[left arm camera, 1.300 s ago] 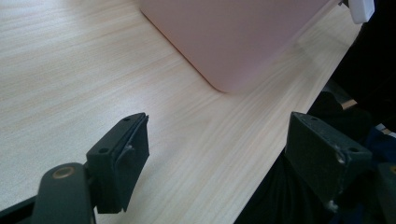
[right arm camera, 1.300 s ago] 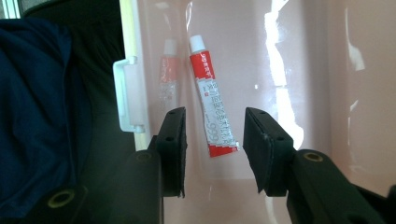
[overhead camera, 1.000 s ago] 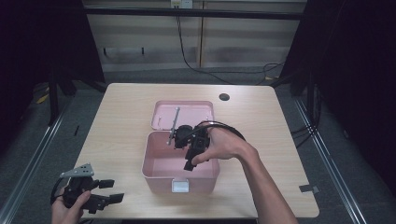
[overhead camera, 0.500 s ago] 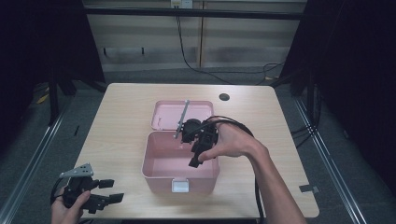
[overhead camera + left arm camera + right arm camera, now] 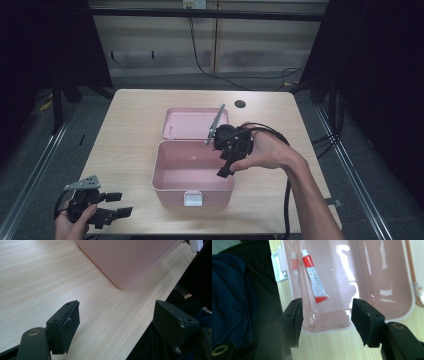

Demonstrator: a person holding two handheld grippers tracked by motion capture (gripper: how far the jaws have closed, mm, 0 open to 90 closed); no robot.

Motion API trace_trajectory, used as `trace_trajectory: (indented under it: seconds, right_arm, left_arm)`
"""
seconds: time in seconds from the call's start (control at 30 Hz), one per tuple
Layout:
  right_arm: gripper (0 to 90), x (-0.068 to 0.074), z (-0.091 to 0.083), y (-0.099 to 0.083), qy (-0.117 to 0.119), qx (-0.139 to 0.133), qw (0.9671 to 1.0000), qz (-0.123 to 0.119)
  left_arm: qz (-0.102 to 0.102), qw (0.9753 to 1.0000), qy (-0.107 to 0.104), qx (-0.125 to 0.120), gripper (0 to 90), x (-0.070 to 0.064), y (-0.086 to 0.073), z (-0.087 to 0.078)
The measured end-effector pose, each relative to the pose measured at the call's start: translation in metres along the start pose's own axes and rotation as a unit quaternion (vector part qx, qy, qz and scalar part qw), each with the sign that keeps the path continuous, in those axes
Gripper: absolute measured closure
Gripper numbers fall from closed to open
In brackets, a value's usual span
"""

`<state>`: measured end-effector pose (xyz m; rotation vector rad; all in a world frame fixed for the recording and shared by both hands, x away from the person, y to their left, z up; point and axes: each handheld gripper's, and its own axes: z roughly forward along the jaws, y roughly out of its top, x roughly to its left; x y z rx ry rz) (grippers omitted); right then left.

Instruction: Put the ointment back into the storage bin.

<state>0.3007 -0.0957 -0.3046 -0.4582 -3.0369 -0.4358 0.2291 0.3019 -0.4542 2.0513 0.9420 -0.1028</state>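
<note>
Right claw [image 5: 231,150] hangs over the far right rim of the pink box [image 5: 192,172], its jaws spread wide and holding nothing. In the right gripper view those jaws frame the box's interior, where a small red-and-white tube [image 5: 314,276] lies flat on the bottom, close to the wall that carries the white latch [image 5: 277,263]. The box stands open in the middle of the desk [image 5: 130,130], nearer the front edge, with its lid [image 5: 192,122] folded back flat toward the far edge.

Left claw [image 5: 112,205] rests low at the front left corner of the desk, well apart from the box – its jaws also wide, with bare wood between them in the left gripper view and the box's rounded corner [image 5: 122,282] ahead.

Judging from this, the step in hand concerns the tube inside the box: the right claw is poised above the opening, either about to reach in or just clear of it – I cannot tell which. If the tube is to be picked up, the next move calls for lowering the claw into the box, turning it so the jaws straddle the tube across its narrow width, and closing gently, since the tube looks soft. If the contents are settled, the lid needs swinging forward and the latch pressing shut.
</note>
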Motion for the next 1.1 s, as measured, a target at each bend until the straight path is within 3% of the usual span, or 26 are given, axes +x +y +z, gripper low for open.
trace_trajectory:
  seconds: [0.27, 0.5, 0.8, 1.1]
  right_arm:
    - [41.2, 0.003, -0.006, -0.026, -0.011, -0.002, 0.9998, 0.014]
    - [40.5, 0.004, -0.002, -0.047, -0.011, 0.012, 0.9996, 0.021]
    - [39.7, 0.004, 0.017, -0.067, -0.002, 0.011, 0.9992, 0.037]
    - [37.2, 0.004, 0.038, -0.09, -0.012, -0.006, 0.9984, 0.055]
  left_arm:
    - [0.003, 1.0, 0.0, 0.003, 21.5, 0.0, 0.0, 0.001]
    - [0.002, 1.0, -0.001, 0.002, 21.5, 0.0, 0.0, 0.0]
    - [0.003, 1.0, 0.001, 0.001, 21.5, -0.001, 0.0, 0.0]
    - [0.002, 1.0, -0.001, 0.002, 21.5, 0.0, 0.001, 0.0]
